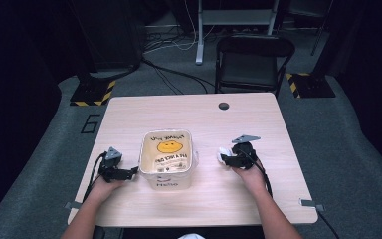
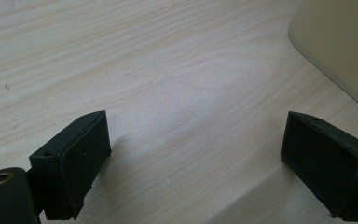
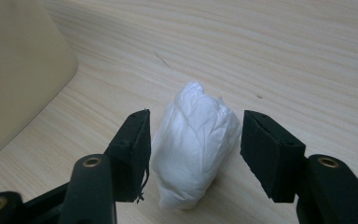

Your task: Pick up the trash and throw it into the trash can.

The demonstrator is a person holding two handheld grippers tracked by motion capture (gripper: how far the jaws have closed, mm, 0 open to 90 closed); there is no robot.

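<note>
Wad bracketed by R gripper, bin waiting at centre

Lower right of centre in high view: right gripper (image 1: pixel 227 159) low on table (image 1: pixel 278 189), jaws spread either side of crumpled white paper wad (image 3: pixel 194 148), near touching on one side but not yet pinching, prob. lined up for a grab. Lower left: left gripper (image 1: pixel 132 173) spread wide over bare wood, nothing between, nose just beside bin wall, likely to steady it. Centre: cream bin (image 1: pixel 166 158), bag-lined w/ smiley print, close to wad, prob. drop target. Upper frame: black chair (image 1: pixel 252 62), cables on floor.

Table (image 1: pixel 258 114) brightly lit from above, surroundings v. dark; soft shadows, gripper views slightly blurry.
</note>
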